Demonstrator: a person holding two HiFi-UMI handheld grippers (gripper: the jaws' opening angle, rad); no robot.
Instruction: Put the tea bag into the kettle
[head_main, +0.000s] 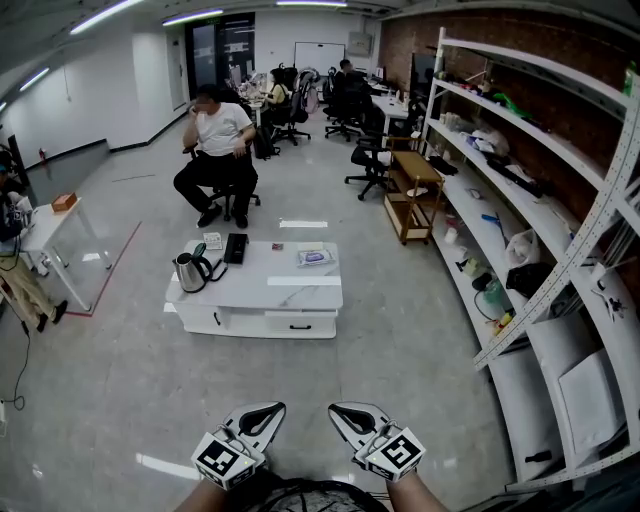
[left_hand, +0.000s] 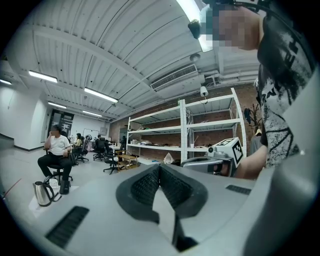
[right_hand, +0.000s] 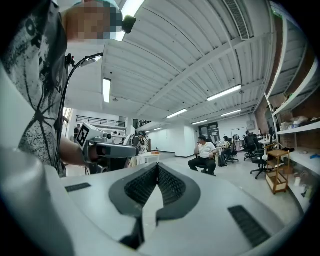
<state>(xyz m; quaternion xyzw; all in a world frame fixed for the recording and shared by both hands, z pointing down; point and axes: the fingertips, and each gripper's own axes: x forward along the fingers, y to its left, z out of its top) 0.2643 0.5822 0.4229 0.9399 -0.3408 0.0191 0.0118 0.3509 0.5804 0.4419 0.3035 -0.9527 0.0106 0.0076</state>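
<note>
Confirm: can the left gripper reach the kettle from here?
Probably not. The kettle sits on the low white table across open floor; the left gripper hangs well short of it. Nothing blocks it, just too far.

Surface: low white table with drawers
Left end: shiny steel kettle
Back edge: small pale box, flat black case
Right: purple-printed white packet

Grey floor, white shelving, brick wall
</note>
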